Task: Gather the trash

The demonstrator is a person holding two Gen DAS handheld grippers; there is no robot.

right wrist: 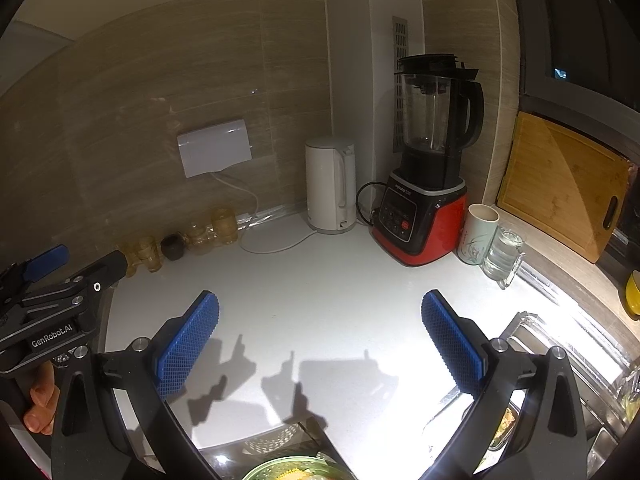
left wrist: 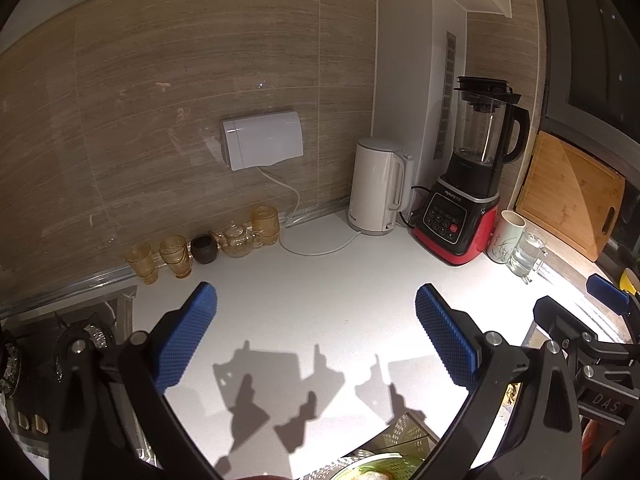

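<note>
Two views, and neither shows you a clear piece of trash yet. In the left wrist view your left claw is spread wide with nothing between its blue pads, hovering over the white tabletop, which looks bare in front of you. Against the wall stand amber glasses, a small glass teapot, a white kettle and a red-based blender, with a mug and a glass mug beside it; none of these reads as waste. At the bottom edge a green colander holds something pale, too cropped to identify. The right wrist view tells the same story: your right claw is also spread and empty, the colander sits just below it, and a sink opens to the right with a container of scraps partly hidden behind the finger. If the trash is food scraps there, expect it to be light, soft, wet and slippery, so it would likely be safer to grip the container's rigid rim than the contents. The glassware nearby is fragile; keep well apart from it.
</note>
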